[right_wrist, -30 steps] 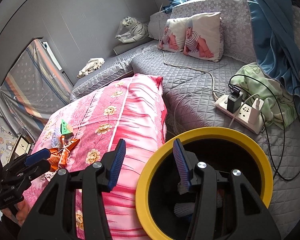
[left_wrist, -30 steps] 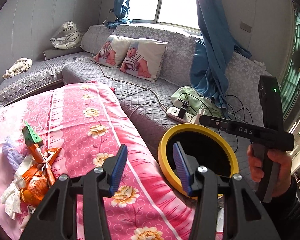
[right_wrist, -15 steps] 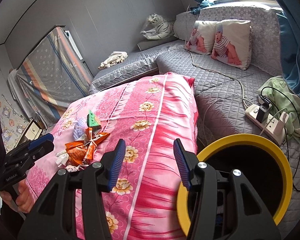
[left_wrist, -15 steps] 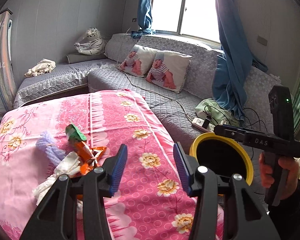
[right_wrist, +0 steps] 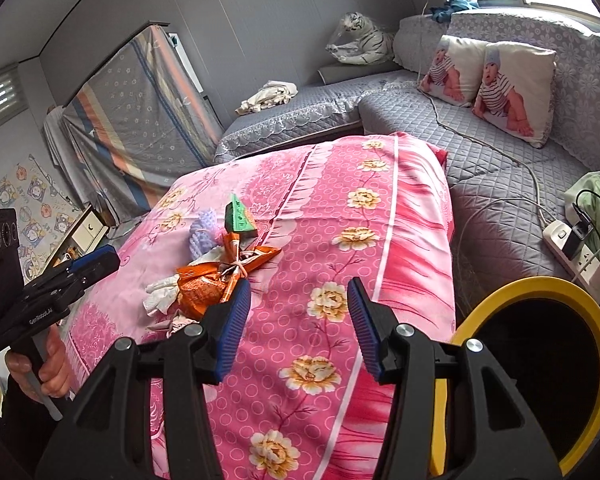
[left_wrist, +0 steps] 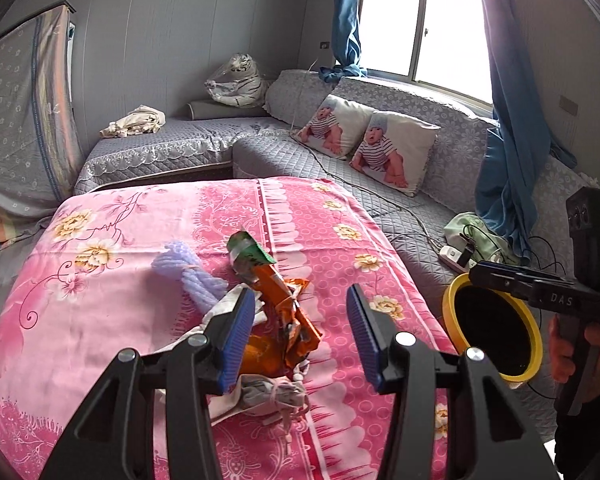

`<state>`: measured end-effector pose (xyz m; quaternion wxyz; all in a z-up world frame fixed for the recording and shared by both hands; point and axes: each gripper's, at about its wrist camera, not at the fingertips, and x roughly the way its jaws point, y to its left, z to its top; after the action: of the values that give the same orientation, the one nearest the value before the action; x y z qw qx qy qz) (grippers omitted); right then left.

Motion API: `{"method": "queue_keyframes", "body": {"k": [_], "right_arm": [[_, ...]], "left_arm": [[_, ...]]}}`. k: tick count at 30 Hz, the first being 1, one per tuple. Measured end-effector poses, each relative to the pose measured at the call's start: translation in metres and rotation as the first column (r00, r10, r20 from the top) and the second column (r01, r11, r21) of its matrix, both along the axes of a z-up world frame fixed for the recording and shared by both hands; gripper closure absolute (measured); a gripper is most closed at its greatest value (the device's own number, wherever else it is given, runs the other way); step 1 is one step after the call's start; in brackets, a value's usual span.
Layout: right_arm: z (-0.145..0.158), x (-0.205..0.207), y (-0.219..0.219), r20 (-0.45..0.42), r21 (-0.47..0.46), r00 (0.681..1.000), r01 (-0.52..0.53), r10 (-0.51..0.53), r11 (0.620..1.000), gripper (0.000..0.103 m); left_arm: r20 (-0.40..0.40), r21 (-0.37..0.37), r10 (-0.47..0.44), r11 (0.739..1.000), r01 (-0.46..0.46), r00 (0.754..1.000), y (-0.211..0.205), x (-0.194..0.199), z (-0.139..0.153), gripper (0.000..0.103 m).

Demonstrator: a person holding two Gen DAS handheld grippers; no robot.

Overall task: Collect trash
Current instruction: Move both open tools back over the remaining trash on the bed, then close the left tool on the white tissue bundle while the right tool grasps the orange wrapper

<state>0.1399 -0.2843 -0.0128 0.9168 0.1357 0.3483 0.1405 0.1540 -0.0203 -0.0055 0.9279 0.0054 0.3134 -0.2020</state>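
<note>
We hold the left gripper [left_wrist: 300, 332] with jaws partly apart and empty, above the trash pile [left_wrist: 268, 312] lying just ahead on the pink flowered cloth [left_wrist: 100, 300]; its left finger hides part of the orange wrapper [left_wrist: 284, 304], and the white scraps [left_wrist: 268, 396] beneath are hard to identify. Right of it, our right gripper [right_wrist: 298, 320] is likewise half-open and empty over bare cloth, its handle covering part of the yellow-rimmed bin [right_wrist: 540, 360], whose inside is dark. Beyond stands a grey quilted sofa [left_wrist: 300, 152] with two cushions [left_wrist: 372, 144] below a window [left_wrist: 424, 20].
</note>
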Motion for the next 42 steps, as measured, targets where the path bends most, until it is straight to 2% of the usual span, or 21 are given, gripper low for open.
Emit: {"method": "queue_keyframes", "body": {"k": [17, 19, 25, 30, 42], "right_arm": [[-0.021, 0.036, 0.082, -0.082, -0.031, 0.984, -0.163, 0.16, 0.986, 0.056], [-0.023, 0.041, 0.091, -0.092, -0.026, 0.98, -0.177, 0.174, 0.984, 0.056], [-0.028, 0.057, 0.117, -0.112, -0.032, 0.971, -0.218, 0.213, 0.975, 0.056], [-0.035, 0.071, 0.135, -0.139, -0.017, 0.961, -0.246, 0.241, 0.969, 0.055], [-0.054, 0.099, 0.158, -0.205, 0.013, 0.941, -0.274, 0.271, 0.962, 0.055]], "left_arm": [[-0.072, 0.005, 0.125, 0.992, -0.124, 0.99, 0.067, 0.013, -0.034, 0.057], [-0.084, 0.008, 0.133, 0.991, -0.133, 0.988, 0.073, 0.014, -0.039, 0.053], [-0.121, 0.006, 0.158, 0.987, -0.158, 0.98, 0.091, 0.021, -0.057, 0.053], [-0.147, 0.011, 0.153, 0.988, -0.154, 0.977, 0.096, 0.024, -0.071, 0.048], [-0.19, 0.035, 0.137, 0.991, -0.133, 0.972, 0.097, 0.036, -0.094, 0.048]]}}
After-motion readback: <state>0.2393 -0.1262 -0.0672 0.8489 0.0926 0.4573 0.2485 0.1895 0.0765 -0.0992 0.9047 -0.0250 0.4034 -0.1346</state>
